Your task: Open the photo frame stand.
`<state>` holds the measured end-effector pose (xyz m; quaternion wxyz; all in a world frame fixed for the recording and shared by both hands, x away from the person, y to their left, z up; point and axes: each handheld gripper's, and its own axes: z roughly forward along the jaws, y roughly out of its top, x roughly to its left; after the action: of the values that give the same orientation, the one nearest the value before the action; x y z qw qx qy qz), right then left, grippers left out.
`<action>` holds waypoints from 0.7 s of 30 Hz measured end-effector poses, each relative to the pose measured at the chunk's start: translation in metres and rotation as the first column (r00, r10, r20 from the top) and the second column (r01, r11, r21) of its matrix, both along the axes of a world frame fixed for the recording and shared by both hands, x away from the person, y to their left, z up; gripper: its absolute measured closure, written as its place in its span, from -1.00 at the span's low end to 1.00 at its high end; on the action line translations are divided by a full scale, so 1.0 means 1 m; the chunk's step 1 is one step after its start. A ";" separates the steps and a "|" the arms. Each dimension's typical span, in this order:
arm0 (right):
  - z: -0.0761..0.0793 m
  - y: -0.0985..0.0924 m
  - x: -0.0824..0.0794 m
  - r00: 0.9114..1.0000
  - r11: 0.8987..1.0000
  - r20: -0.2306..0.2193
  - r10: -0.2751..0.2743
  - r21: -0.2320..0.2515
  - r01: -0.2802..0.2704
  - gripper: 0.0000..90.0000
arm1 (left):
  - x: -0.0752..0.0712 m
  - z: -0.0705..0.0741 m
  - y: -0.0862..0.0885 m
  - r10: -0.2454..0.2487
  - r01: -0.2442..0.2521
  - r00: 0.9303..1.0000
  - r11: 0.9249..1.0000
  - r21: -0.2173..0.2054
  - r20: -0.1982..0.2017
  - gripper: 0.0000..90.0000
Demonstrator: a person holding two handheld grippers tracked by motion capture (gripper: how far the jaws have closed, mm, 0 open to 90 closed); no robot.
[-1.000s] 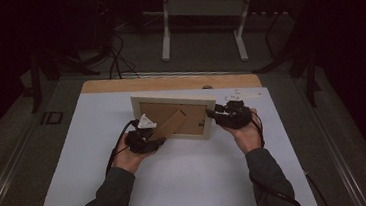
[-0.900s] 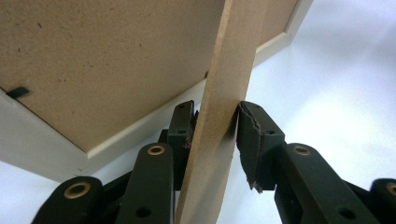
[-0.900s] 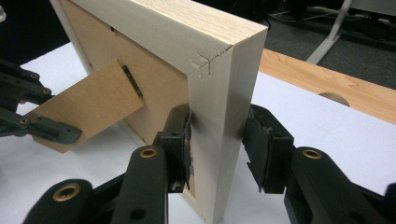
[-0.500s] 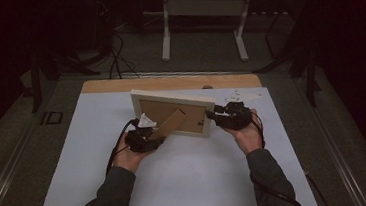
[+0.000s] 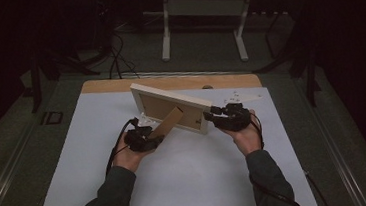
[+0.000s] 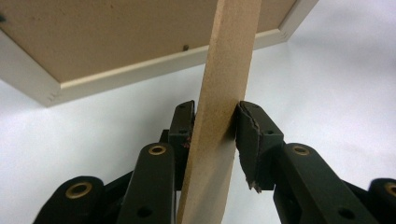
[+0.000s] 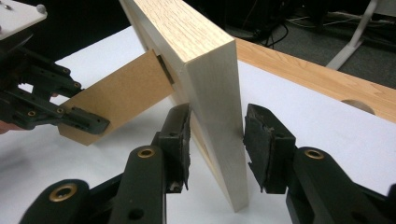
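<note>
Item: pale wooden picture frame with brown fibreboard back (image 5: 174,109), standing on its lower edge near the middle of the white table sheet (image 5: 178,183), back side toward the person, tilted slightly.

Part: brown fibreboard easel stand (image 6: 219,116), hinged to the frame's back and angled out toward the person's left.

Left gripper (image 6: 215,123): jaws partly closed, both pads pressed flat against the stand's two faces; grasping it just below the frame's lower rail.

Right gripper (image 7: 217,135): jaws set astride the frame's right end. The left pad (image 7: 180,135) lies against the frame's back; the right pad (image 7: 261,140) stands just clear of the front face. Released, not clamping.

Surroundings: light wooden table edge (image 5: 229,80) beyond the sheet.
</note>
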<state>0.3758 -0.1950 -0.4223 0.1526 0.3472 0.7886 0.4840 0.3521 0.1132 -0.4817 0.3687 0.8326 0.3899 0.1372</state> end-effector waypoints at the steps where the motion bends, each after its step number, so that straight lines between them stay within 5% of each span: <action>1: 0.000 0.001 0.000 1.000 1.000 0.000 0.002 -0.001 -0.002 0.35 | 0.000 0.000 0.000 0.001 -0.001 1.000 1.000 0.000 -0.002 0.54; 21: -0.004 0.005 -0.005 0.999 0.999 -0.004 0.044 -0.010 -0.044 0.32 | -0.006 -0.008 0.003 0.025 -0.025 1.000 0.999 -0.027 0.000 0.54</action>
<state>0.3710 -0.1901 -0.4260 0.1421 0.3300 0.7987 0.4828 0.3463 0.1161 -0.4900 0.3783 0.8224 0.4023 0.1366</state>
